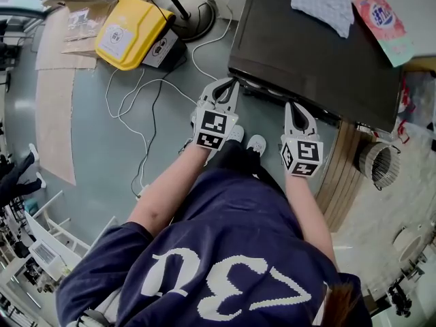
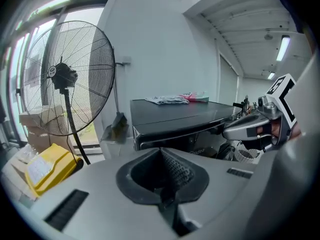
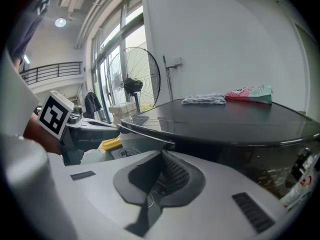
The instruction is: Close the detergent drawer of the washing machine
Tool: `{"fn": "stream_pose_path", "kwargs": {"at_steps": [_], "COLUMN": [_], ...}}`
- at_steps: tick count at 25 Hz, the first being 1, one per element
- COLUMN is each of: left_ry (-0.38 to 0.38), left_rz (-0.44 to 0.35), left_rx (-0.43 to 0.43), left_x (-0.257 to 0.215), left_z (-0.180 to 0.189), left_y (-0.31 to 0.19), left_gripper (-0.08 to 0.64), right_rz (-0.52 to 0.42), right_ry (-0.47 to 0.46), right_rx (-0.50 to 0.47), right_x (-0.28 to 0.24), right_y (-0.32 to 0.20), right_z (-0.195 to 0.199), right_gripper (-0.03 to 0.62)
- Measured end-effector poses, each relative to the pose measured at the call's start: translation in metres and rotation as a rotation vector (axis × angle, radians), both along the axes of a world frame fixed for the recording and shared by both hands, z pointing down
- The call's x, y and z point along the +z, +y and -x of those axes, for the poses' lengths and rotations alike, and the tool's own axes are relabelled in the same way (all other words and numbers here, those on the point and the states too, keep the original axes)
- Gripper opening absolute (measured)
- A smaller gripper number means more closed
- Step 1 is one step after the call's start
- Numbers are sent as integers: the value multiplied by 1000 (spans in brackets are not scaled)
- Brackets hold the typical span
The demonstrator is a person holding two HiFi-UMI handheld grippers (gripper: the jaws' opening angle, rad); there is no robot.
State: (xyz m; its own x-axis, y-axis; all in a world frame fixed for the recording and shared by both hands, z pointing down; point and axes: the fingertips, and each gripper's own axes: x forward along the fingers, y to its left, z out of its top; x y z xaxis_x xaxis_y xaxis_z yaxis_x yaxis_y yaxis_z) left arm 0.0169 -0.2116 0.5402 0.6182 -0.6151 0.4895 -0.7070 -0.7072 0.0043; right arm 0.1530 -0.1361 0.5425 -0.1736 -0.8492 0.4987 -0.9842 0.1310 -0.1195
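Observation:
The dark washing machine (image 1: 320, 53) stands in front of me, seen from above in the head view. Its front top edge (image 2: 185, 129) shows in the left gripper view, and I cannot pick out the detergent drawer clearly. My left gripper (image 1: 234, 82) points at the left part of that front edge, jaws shut with nothing between them (image 2: 161, 150). My right gripper (image 1: 291, 105) is held close to the front edge further right, also shut and empty (image 3: 162, 153). Whether either tip touches the machine I cannot tell.
A grey cloth (image 1: 325, 2) and a pink detergent bag (image 1: 385, 19) lie on the machine's top. A yellow case (image 1: 129, 33), a standing fan (image 2: 62, 79) and white cables (image 1: 136, 114) are on the floor to the left. A ribbed hose (image 1: 378, 165) is at the right.

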Motion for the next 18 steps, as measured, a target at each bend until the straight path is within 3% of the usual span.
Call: {"fn": "stream_pose_path", "kwargs": {"at_steps": [8, 14, 18], "left_ry": [9, 15, 18], "left_rz": [0, -8, -27], "left_rx": [-10, -34, -27], "left_x": [1, 2, 1], "left_z": [-2, -8, -8], "left_y": [-4, -16, -14], "left_gripper": [20, 20, 20], "right_rz": [-6, -10, -9], "right_ry": [-5, -56, -47], "right_rx": [22, 98, 69], "right_x": [3, 3, 3], "right_y": [-3, -15, -14], "right_z": [-2, -8, -8], "right_gripper": [15, 15, 15]}}
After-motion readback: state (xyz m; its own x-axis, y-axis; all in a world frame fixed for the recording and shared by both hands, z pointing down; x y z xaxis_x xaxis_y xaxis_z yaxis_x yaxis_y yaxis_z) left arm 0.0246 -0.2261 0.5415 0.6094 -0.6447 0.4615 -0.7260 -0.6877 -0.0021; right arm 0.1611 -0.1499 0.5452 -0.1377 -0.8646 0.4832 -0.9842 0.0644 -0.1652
